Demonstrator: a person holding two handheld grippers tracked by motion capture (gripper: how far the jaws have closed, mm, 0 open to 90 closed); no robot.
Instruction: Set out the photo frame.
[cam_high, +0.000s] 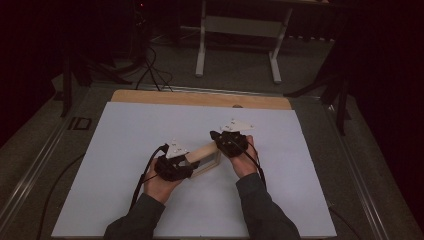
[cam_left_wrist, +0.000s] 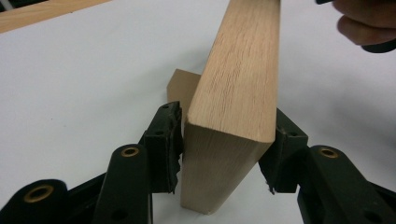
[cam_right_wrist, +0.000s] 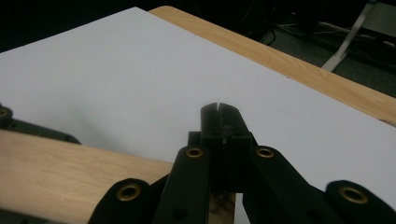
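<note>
Wooden frame (cam_high: 206, 156) stands on the white counter (cam_high: 125, 150) between both grippers. Left gripper (cam_left_wrist: 224, 144): jaws spread about the frame's near end, a slight gap beside the pads, so release seems underway. Right gripper (cam_right_wrist: 219, 122): jaws pressed together above the far rail. Beyond, a dim room with cables.
</note>
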